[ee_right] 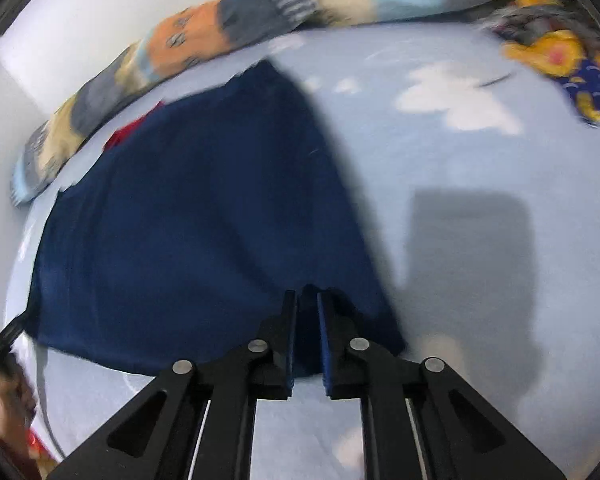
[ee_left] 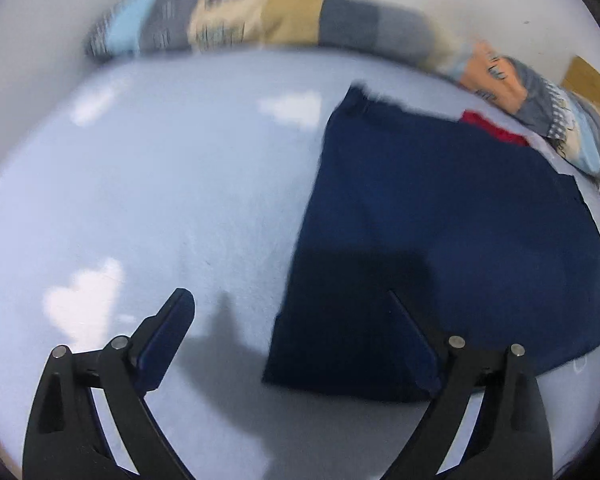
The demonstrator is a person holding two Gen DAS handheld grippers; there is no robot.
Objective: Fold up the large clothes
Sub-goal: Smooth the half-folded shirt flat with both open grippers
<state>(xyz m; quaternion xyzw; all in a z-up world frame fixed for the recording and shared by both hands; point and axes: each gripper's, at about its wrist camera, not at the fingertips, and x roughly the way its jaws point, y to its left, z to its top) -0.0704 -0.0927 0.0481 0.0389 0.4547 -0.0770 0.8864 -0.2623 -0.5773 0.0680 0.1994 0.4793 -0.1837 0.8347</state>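
A large navy garment [ee_left: 440, 220] lies flat on a pale blue bed sheet [ee_left: 160, 184], with a bit of red cloth [ee_left: 488, 126] showing at its far edge. My left gripper [ee_left: 288, 294] hangs open and wide over the garment's near left edge, gripping nothing; its right finger is over the cloth and its left finger over bare sheet. In the right wrist view the same garment [ee_right: 188, 208] fills the left half. My right gripper [ee_right: 307, 294] is shut on the garment's near right corner, with navy fabric pinched between the blue pads.
A rolled patchwork blanket [ee_left: 292, 16] [ee_right: 204, 36] runs along the white wall at the far side of the bed. A yellow and blue floral cloth [ee_right: 560, 56] lies at the upper right. The sheet [ee_right: 480, 180] with white cloud prints spreads right of the garment.
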